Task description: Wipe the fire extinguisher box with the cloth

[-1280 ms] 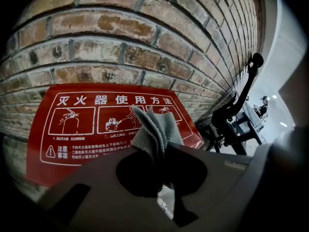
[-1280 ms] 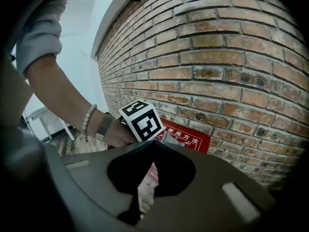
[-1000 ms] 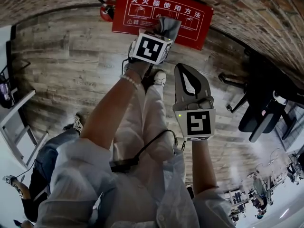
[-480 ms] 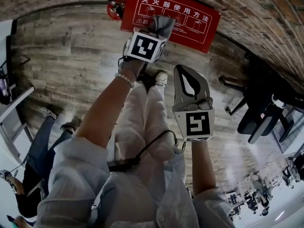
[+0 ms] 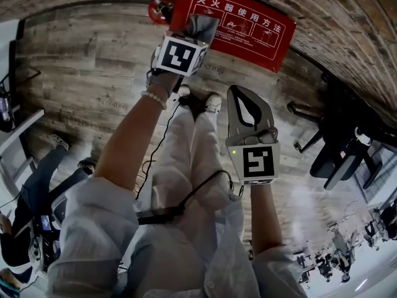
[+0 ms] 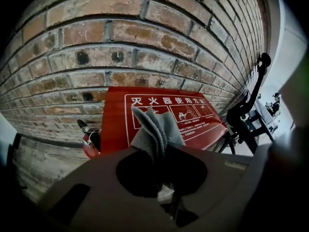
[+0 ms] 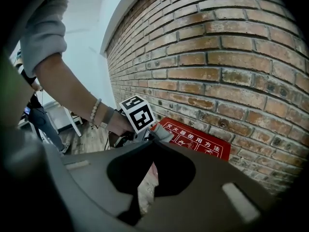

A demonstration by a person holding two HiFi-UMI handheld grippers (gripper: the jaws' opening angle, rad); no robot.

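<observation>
The red fire extinguisher box [image 5: 248,25] with white printed instructions stands against the brick wall at the top of the head view. My left gripper [image 5: 197,35] is shut on a folded grey cloth [image 5: 201,27], which lies over the box's left part. In the left gripper view the cloth [image 6: 155,128] sticks up from the left gripper [image 6: 161,148] in front of the box [image 6: 198,120]. My right gripper [image 5: 238,92] hangs lower, over the wooden floor, shut and holding nothing. In the right gripper view the right gripper [image 7: 153,143] points at the box [image 7: 200,140].
A red fire extinguisher [image 5: 160,6] lies left of the box. The brick wall [image 6: 145,42] rises behind it. A black chair [image 5: 344,144] stands at the right. A seated person [image 5: 37,191] and a white frame [image 5: 18,135] are at the left. A black cable [image 5: 155,151] runs over the floor.
My left gripper has carried the cloth leftward across the box, toward its left edge. The right gripper has stayed put. The person at the left has shifted.
</observation>
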